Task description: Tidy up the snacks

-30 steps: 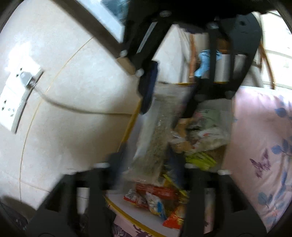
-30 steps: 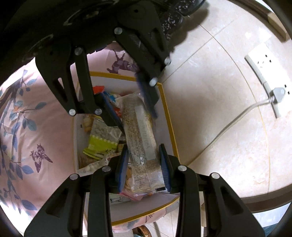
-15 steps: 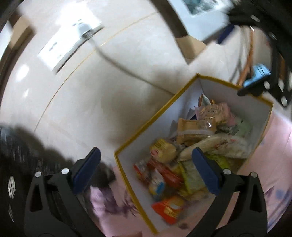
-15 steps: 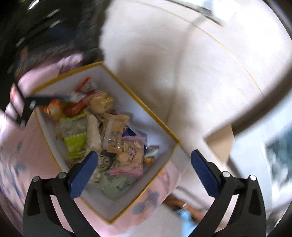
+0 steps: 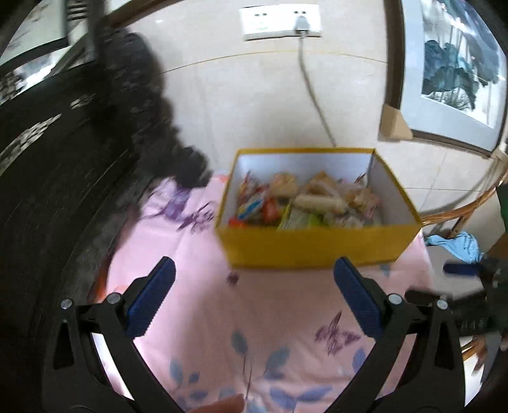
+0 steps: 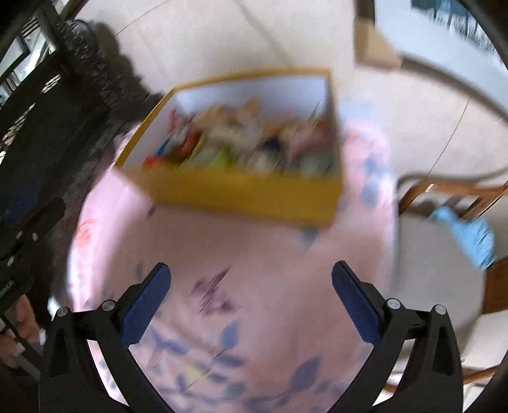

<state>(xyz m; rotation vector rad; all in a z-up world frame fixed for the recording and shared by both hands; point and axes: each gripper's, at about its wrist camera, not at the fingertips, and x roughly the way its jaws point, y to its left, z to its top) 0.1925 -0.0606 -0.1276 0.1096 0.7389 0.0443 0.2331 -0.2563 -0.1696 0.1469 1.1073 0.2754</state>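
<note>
A pink floral cloth [image 5: 270,305] covers the surface; a white power strip [image 5: 281,17] (one plug in) lies on the tiled floor [image 5: 247,104].

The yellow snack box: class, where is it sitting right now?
In both wrist views the yellow snack box sits on the pink floral cloth, ahead of both open grippers, by the tiled wall below the socket.

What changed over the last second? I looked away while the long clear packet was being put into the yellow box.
Both tools let go and pulled back. The right tool, earlier shut on the long clear packet, is now open and empty, as is the left tool; both sit over the pink floral cloth, short of the yellow cardboard box. The box stayed on the cloth, full of snack packets.
</note>
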